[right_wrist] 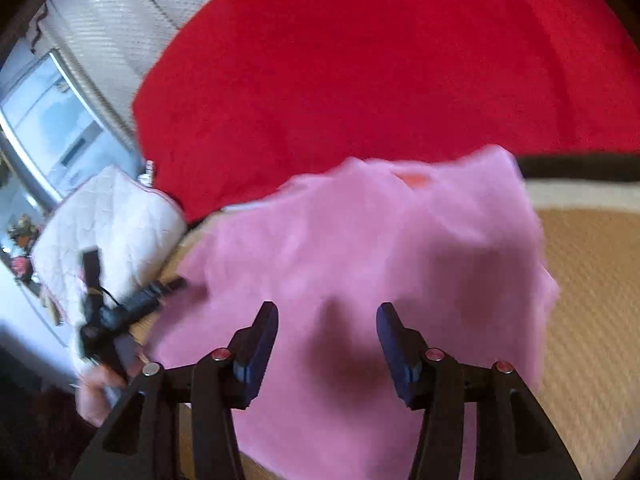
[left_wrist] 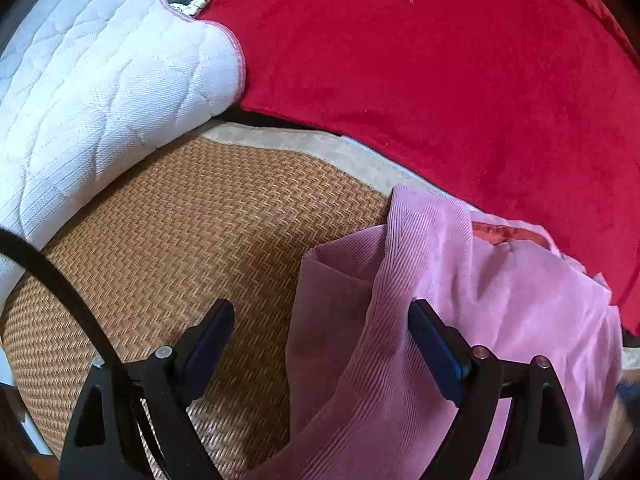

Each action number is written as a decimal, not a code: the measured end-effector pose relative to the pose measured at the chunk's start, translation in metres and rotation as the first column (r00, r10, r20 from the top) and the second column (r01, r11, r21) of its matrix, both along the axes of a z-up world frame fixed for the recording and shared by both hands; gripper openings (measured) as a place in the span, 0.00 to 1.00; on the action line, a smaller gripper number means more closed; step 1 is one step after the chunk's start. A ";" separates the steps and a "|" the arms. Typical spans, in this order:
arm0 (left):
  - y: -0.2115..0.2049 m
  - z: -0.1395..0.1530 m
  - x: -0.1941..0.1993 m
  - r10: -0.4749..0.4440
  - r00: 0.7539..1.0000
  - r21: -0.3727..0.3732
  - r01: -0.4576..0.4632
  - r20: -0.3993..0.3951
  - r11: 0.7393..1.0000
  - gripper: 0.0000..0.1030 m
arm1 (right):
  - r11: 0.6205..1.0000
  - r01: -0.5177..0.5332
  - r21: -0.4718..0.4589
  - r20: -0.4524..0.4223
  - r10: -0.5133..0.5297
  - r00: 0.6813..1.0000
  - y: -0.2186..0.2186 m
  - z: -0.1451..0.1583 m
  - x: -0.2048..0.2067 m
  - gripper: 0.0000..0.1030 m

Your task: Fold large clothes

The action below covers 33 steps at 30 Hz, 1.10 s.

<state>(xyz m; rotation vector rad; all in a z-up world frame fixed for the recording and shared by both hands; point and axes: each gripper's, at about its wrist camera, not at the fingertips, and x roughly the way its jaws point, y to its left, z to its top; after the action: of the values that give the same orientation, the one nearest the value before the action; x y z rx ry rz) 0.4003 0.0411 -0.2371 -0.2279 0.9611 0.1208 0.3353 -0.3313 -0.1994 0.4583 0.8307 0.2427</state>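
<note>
On the woven mat [left_wrist: 192,216] — pink garment [left_wrist: 460,280] (rumpled), both tools spread.

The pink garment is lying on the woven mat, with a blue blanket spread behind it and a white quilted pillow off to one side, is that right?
Not quite: the blanket behind the pink garment is red, not blue, as the left wrist view shows. The woven mat and white quilted pillow are as you said.

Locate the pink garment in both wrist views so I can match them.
Left wrist: pink garment lower right, bunched on the woven mat, draped by the right finger.
Right wrist: pink garment centre, blurred, filling the space beyond both fingers.
Shared landmark: red blanket across the top of both views, with the white quilt to its left.
</note>
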 end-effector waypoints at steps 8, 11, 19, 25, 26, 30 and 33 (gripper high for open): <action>0.002 0.000 0.008 0.010 1.000 -0.025 -0.010 -0.016 1.000 0.87 | 0.999 -0.044 -0.013 -0.017 0.044 0.999 0.046 0.022 0.116 0.77; 0.000 -0.003 0.013 -0.011 1.000 0.022 0.011 -0.023 1.000 0.87 | 0.997 -0.070 -0.039 -0.117 0.065 0.991 0.065 0.000 0.152 0.77; 0.003 -0.011 0.013 -0.020 1.000 0.035 0.021 -0.023 0.999 0.88 | 0.944 -0.309 -0.120 -0.138 0.292 0.946 0.102 -0.017 0.088 0.70; 0.012 -0.008 0.005 0.057 0.998 0.041 -0.057 -0.010 0.998 0.88 | 0.944 -0.291 -0.153 -0.105 0.278 0.955 0.076 -0.014 0.033 0.69; 0.011 -0.008 0.005 0.058 0.998 0.046 -0.057 -0.009 0.997 0.88 | 0.953 -0.265 -0.145 -0.084 0.255 0.963 0.073 -0.010 0.031 0.69; 0.007 -0.007 0.004 0.055 0.998 0.072 -0.054 -0.008 0.996 0.87 | 0.972 -0.125 -0.197 -0.088 0.110 0.990 0.050 -0.008 0.036 0.69; 0.004 0.005 0.003 0.039 0.998 0.045 -0.041 0.045 0.998 0.87 | 0.979 -0.058 -0.194 -0.126 0.034 0.991 0.040 -0.021 0.052 0.69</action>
<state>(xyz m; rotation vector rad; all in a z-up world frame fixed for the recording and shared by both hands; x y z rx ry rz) 0.4033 0.0452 -0.2320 -0.2067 0.9092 0.1738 0.3872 -0.2909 -0.2205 0.2697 0.9759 0.1744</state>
